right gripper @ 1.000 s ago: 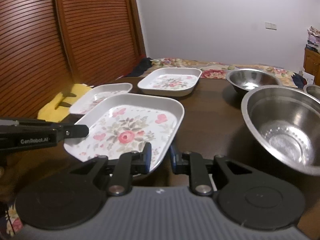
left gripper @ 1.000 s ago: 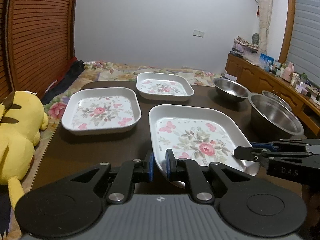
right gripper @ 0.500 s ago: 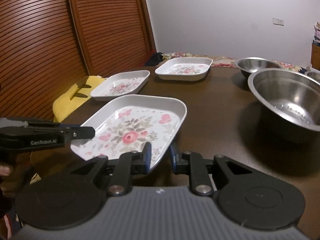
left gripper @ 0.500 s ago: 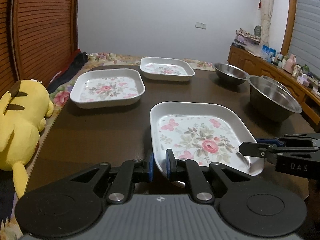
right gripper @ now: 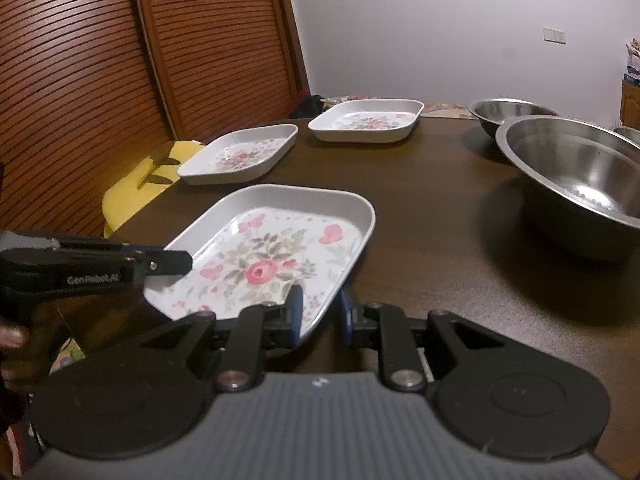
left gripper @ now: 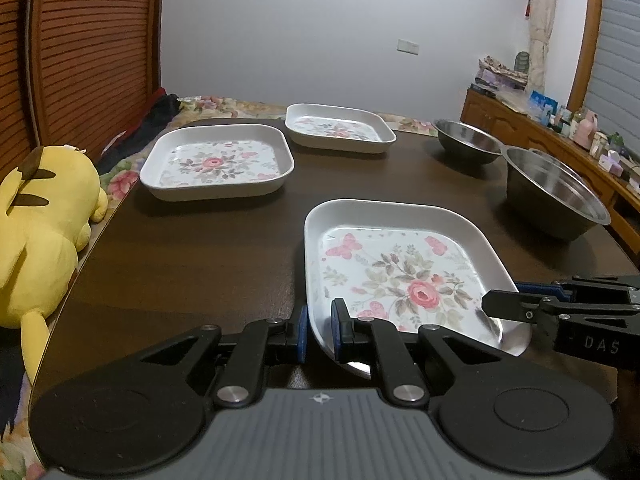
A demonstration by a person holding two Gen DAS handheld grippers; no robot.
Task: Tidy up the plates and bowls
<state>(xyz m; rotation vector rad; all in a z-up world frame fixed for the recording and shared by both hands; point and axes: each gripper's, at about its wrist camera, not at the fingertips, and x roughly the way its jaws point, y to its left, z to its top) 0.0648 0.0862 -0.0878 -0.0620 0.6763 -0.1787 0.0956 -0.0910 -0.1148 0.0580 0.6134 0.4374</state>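
— Both tools grip the same dish: the left gripper [left gripper: 319,330] is closed tight on the near left rim of the white square melamine plate with the pink rose print [left gripper: 400,276], and the right gripper [right gripper: 319,312] pinches its near right rim with a slightly wider gap.

— Where does the plate sit?

— Low over the near part of the dark brown wooden table [left gripper: 192,248]; whether it touches the top, I cannot tell. Two matching floral plates, the left floral plate [left gripper: 218,162] and the far floral plate [left gripper: 340,128], lie well apart from it, towards the far left.

— What could go wrong?

— I judge the thin rim could slip if one hand pulls ahead, tilting the plate. Swinging right, it might knock the large stainless steel bowl [right gripper: 576,184], which stands near, in front of the smaller steel bowl [left gripper: 466,140].
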